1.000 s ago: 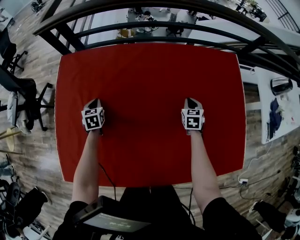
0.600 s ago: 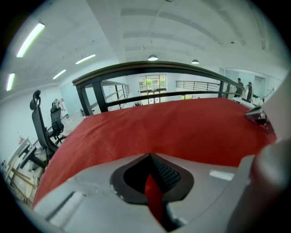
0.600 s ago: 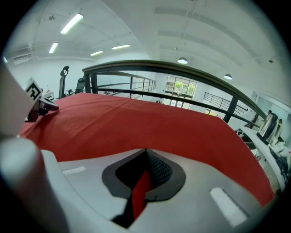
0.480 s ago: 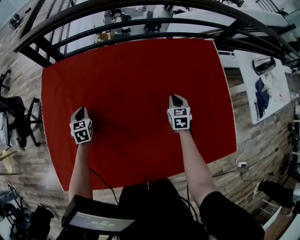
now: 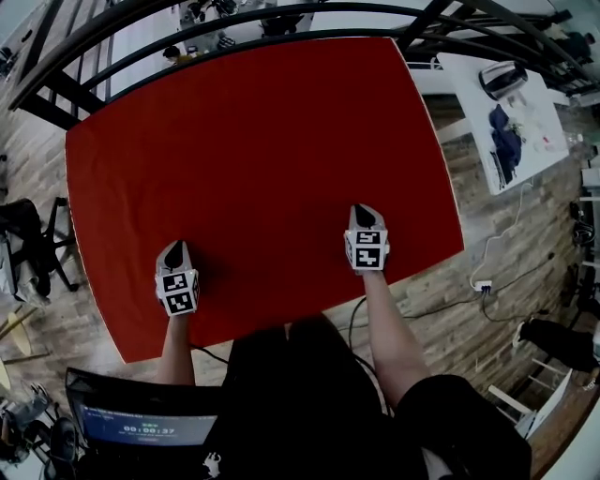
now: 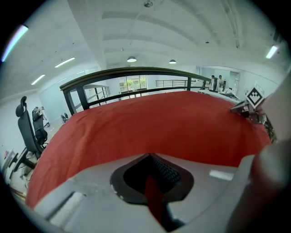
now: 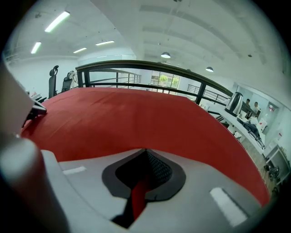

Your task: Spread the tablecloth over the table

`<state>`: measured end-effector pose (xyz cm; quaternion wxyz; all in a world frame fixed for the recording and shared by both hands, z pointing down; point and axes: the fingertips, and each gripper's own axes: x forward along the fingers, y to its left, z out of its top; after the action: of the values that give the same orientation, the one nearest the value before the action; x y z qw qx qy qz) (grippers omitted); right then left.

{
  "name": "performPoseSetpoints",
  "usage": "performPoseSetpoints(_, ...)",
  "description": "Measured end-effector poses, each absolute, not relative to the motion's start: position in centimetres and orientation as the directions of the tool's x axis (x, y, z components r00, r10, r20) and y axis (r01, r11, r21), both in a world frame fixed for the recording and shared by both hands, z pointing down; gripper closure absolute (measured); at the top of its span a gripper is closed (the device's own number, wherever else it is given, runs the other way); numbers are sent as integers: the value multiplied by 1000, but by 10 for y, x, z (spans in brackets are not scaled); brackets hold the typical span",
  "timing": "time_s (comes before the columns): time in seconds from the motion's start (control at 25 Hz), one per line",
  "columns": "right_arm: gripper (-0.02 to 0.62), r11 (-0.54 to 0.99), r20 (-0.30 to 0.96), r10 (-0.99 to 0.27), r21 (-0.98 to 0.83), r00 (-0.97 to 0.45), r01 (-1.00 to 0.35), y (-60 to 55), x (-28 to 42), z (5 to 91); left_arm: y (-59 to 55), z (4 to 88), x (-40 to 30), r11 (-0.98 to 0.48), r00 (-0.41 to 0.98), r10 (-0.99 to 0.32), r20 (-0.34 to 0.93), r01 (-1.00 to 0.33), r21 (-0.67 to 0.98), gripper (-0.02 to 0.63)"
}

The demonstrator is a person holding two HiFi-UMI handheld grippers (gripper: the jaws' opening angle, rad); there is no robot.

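A red tablecloth [image 5: 253, 159] covers the whole tabletop and lies flat. My left gripper [image 5: 173, 251] rests on it close to the near left edge, its jaws closed with a pinch of red cloth between them. The right gripper [image 5: 366, 216] sits near the near right edge, likewise shut on a fold of the cloth. In the left gripper view a red strip runs into the closed jaws of the left gripper [image 6: 152, 182], and the cloth [image 6: 150, 123] stretches away to the railing. The right gripper view shows the same red strip in the right gripper [image 7: 144, 175].
A black curved railing [image 5: 234, 23] runs just behind the table's far edge. A white side table [image 5: 506, 103] with a kettle [image 5: 502, 80] stands at the right. An office chair [image 5: 28, 244] is at the left, and a dark screen [image 5: 141, 422] is by the person's body.
Both grippers have drawn back toward the near edge of the table, still pinching the cloth. The head view has swung, so the table now sits tilted in the frame.
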<state>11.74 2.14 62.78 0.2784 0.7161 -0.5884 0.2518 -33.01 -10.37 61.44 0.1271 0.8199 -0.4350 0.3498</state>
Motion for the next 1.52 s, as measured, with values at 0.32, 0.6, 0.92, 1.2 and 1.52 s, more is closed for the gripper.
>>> performPoseSetpoints(0.32,586,-163,682,-705,113,196,-980,30,124,625,-97,620,-324,-581,367,-609,703,-810,-80,612)
performPoseSetpoints(0.6,586,-188,687,-695,112,213,-976,33,130,630,-98,619,-322,-571,345,-625,701,-813,-109,609)
performPoseSetpoints(0.92,586,-132,664,-731,89,157,-987,75,113,613,-46,608,-326,-556,370,-637,676,-828,-71,603)
performPoseSetpoints(1.2,586,-95,690,-712,95,134,-991,89,102,632,-20,628,-340,-532,340,-627,701,-844,-66,604)
performPoseSetpoints(1.52,586,61,506,-860,-36,-71,-997,140,69,546,50,550,-303,-504,410,-746,524,-863,-42,604)
